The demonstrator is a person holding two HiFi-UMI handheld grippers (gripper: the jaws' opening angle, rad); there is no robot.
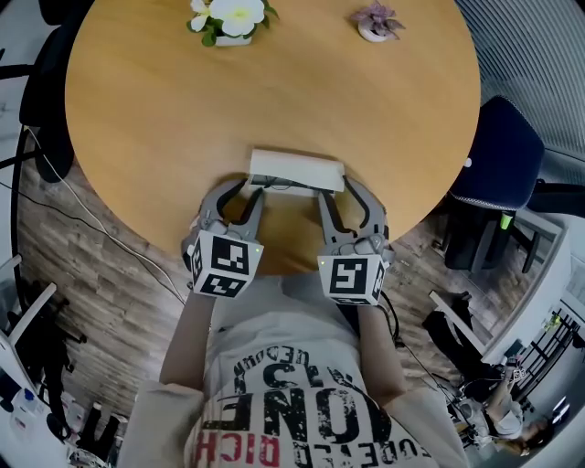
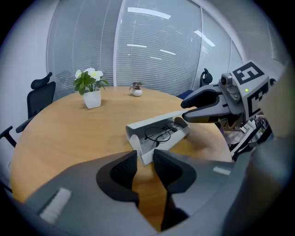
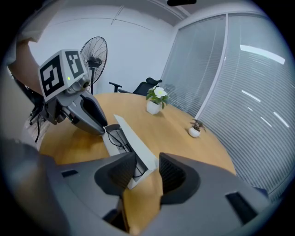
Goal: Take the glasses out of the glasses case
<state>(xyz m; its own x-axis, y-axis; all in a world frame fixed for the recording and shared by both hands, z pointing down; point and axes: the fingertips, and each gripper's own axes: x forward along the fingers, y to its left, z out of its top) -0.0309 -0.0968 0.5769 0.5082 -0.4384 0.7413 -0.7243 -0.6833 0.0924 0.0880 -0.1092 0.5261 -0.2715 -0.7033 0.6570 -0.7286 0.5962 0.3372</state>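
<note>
A white glasses case (image 1: 297, 169) lies open near the front edge of the round wooden table (image 1: 155, 119). Thin dark-framed glasses (image 2: 159, 134) rest inside it, under the raised lid (image 2: 154, 121). My left gripper (image 1: 251, 189) is at the case's left end, its jaws narrowly apart with the case's corner (image 2: 144, 159) at their tips. My right gripper (image 1: 331, 194) is at the right end, with that end of the case (image 3: 133, 143) between its slightly parted fingers. The glasses (image 3: 119, 138) show in the right gripper view too. I cannot tell if either gripper touches the case.
A white pot of white flowers (image 1: 233, 18) and a small potted plant (image 1: 377, 23) stand at the table's far side. A dark blue chair (image 1: 498, 155) is at the right, a black chair (image 1: 46, 82) at the left. A standing fan (image 3: 93, 55) is behind the table.
</note>
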